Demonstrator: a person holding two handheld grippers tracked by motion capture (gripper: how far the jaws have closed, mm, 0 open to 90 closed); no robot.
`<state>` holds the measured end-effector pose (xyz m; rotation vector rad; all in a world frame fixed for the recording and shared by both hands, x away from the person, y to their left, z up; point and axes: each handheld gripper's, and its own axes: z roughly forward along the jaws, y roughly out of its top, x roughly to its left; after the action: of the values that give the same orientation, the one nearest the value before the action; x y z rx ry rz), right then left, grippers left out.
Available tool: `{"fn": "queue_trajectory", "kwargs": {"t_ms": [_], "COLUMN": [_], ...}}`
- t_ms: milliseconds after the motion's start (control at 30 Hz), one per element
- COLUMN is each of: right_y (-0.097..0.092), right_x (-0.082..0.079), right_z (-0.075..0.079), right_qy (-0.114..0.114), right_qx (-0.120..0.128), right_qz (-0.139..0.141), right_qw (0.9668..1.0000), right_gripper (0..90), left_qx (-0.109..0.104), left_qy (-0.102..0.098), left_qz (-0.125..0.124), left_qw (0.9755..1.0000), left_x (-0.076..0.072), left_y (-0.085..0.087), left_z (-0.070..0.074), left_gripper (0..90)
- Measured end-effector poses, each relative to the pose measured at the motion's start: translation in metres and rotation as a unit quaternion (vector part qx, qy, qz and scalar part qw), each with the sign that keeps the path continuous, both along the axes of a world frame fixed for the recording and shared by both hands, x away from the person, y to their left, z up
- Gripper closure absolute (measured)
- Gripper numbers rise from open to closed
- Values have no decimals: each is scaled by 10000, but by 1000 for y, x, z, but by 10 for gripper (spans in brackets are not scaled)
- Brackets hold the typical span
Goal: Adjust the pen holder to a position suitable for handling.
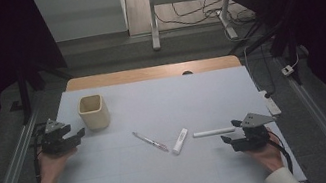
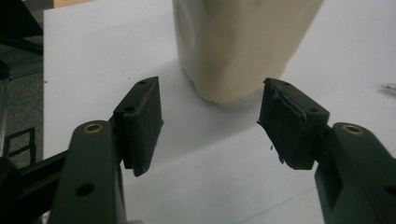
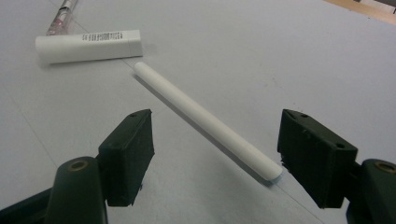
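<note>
A cream square cup (image 1: 92, 112) stands upright at the mat's back left. My left gripper (image 1: 77, 133) sits just left of it, open; in the left gripper view its jaws (image 2: 210, 121) stand apart in front of the cup's base (image 2: 238, 42), not touching it. Mid-table lie a clear pen (image 1: 150, 141), a white labelled tube (image 1: 180, 141) and a thin white stick (image 1: 214, 132). My right gripper (image 1: 228, 131) rests at the stick's right end, open. In the right gripper view (image 3: 215, 154) the stick (image 3: 201, 116) runs between the spread jaws, its near end close to the right pad, nothing gripped.
A white mat (image 1: 162, 96) covers the table, with the wooden edge (image 1: 147, 73) showing at the back. Metal rails (image 1: 8, 174) run along both sides. The tube (image 3: 88, 45) and pen (image 3: 63, 16) lie beyond the stick in the right gripper view.
</note>
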<state>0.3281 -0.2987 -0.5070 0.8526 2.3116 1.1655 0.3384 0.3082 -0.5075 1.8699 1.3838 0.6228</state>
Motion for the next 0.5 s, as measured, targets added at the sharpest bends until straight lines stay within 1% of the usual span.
{"fn": "queue_trajectory", "kwargs": {"t_ms": [67, 200, 233, 267, 333, 367, 500], "right_y": [0, 1, 1, 2, 2, 2, 2], "right_x": [0, -1, -1, -1, -1, -1, 0], "right_z": [0, 0, 0, 0, 0, 0, -1], "right_qy": [1, -20, -23, -37, -35, -26, -2], "right_qx": [2, -39, -17, -11, -6, -77, -72], "right_qz": [-3, 4, 13, 23, 16, 4, 42], "right_qw": [10000, 10000, 10000, 10000, 10000, 10000, 10000], "right_gripper": [271, 272, 272, 273, 273, 273, 274], "left_qx": [42, 17, 27, 43, 122, 130, 158], "left_qy": [3, -57, -50, -49, -61, -62, -84], "left_qz": [42, 123, 135, 155, 279, 295, 338], "left_qw": [10000, 9999, 9999, 9999, 9995, 9995, 9993], "left_x": [3, 8, 9, 11, 14, 15, 18], "left_y": [2, 5, 6, 7, 8, 9, 10], "left_z": [0, 0, 0, 0, -1, -2, -3], "left_gripper": [394, 438, 457, 477, 527, 556, 693]}}
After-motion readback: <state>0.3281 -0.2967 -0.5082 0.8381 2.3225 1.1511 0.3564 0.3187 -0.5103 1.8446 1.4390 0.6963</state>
